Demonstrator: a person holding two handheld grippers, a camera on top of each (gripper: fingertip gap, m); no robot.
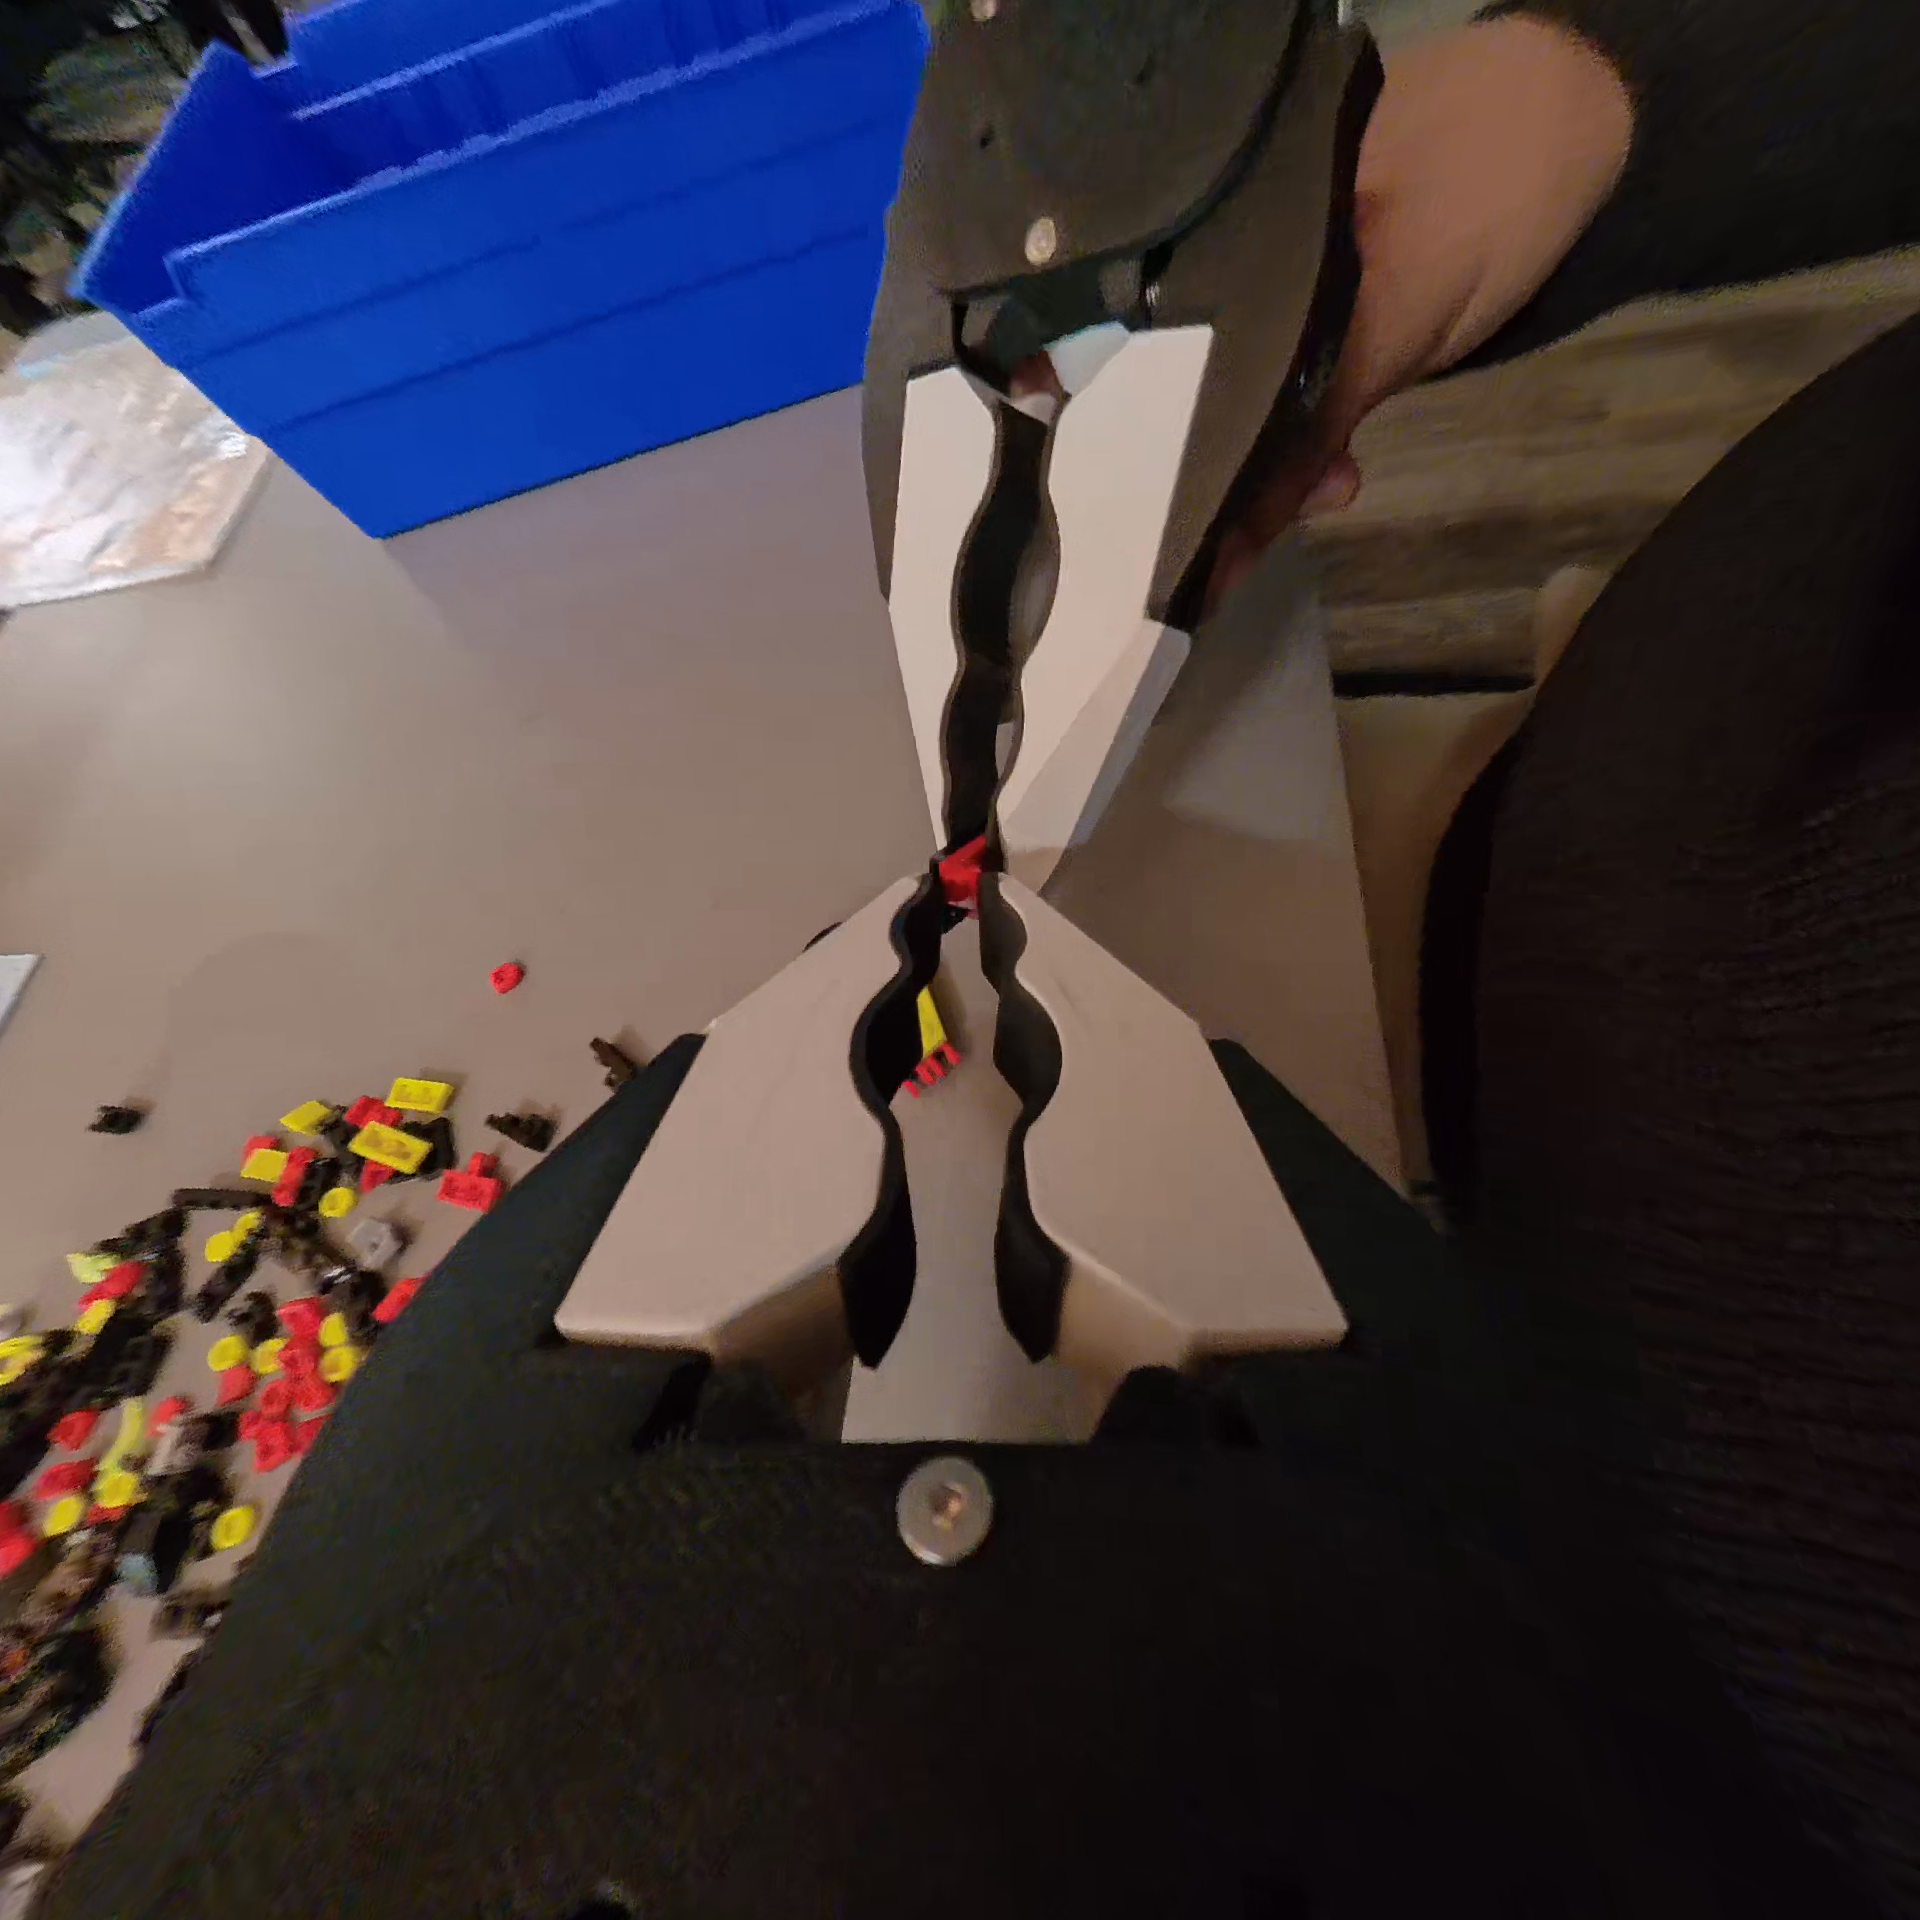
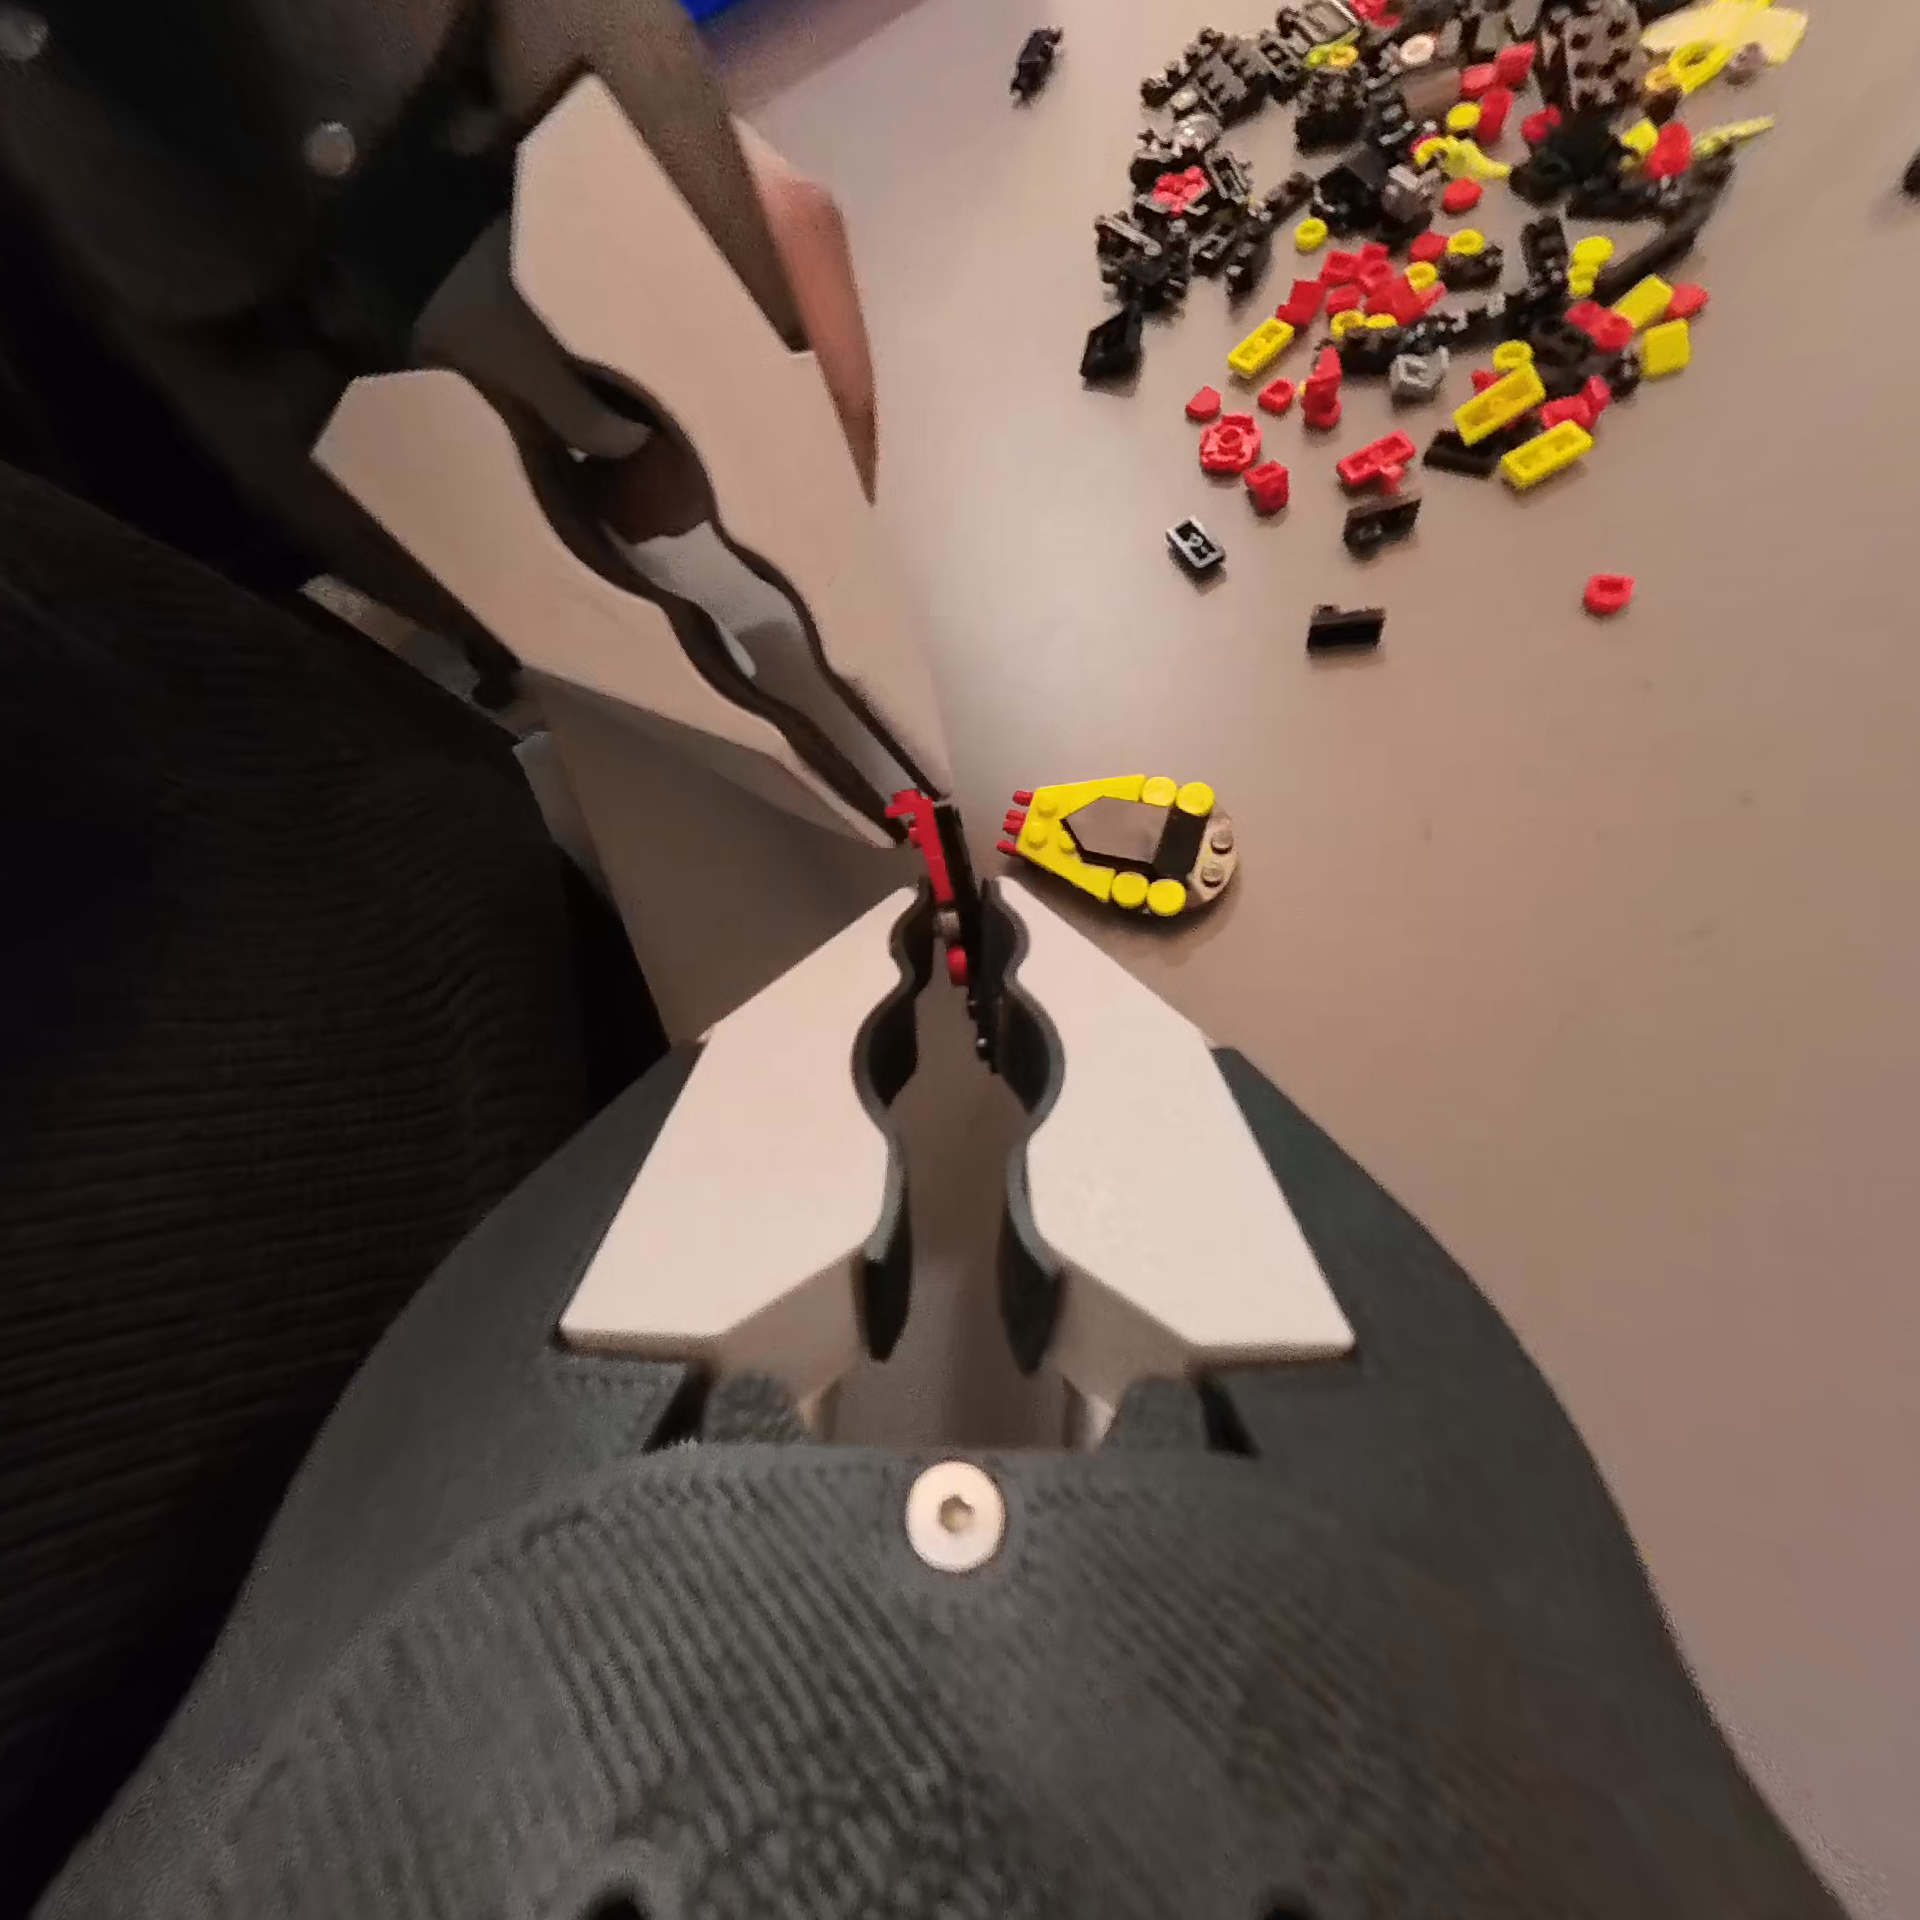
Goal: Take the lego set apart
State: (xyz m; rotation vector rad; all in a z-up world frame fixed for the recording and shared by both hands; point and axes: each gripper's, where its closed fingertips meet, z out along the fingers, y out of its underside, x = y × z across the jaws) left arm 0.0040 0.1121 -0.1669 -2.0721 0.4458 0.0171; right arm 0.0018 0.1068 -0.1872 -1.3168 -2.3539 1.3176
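While loose bricks (image 2: 1455, 260) litter the table (image 2: 1455, 1039), the left tongs (image 1: 954, 894) and right tongs (image 2: 961, 914) both pinch one red-and-black lego piece (image 2: 951, 883) tip to tip.

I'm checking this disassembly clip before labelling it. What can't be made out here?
- Left wrist view: the red-and-black lego piece is mostly hidden between both grippers' fingers.
- Left wrist view: the yellow assembly shows only through the finger gap.
- Both views: the loose brick pile is edge-cropped, blurred.
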